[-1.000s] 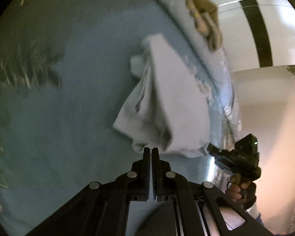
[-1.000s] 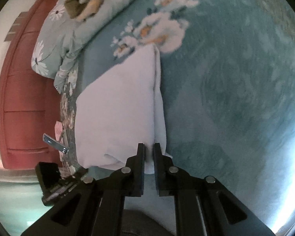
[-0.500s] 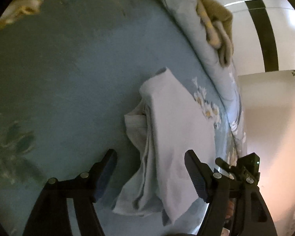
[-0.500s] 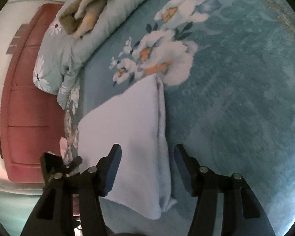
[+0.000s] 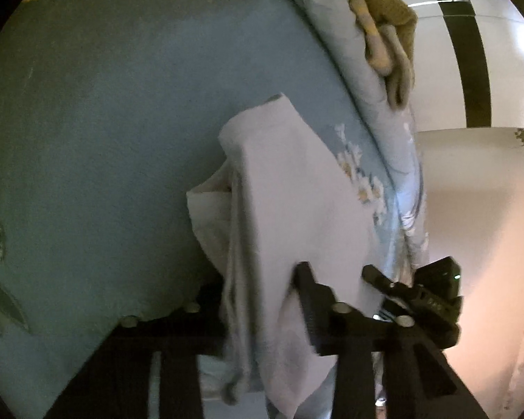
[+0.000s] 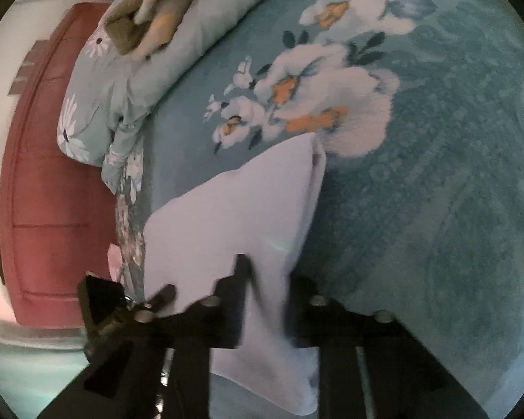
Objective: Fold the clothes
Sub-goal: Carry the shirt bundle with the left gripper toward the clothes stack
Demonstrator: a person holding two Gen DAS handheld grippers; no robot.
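A pale lilac folded garment lies on the blue floral bedspread near the bed's edge. My left gripper has its jaws around the garment's near end, cloth between them, its left finger hidden by the cloth. In the right wrist view the same garment lies flat. My right gripper straddles its near edge, jaws narrowed around the cloth. The right gripper also shows in the left wrist view.
A rolled floral quilt with a tan cloth on it lies at the bed's far side. A red cabinet stands beside the bed. White wall with a dark stripe is beyond.
Both grippers opened, moved forward over the garment's near edge, and are now closing around the cloth.
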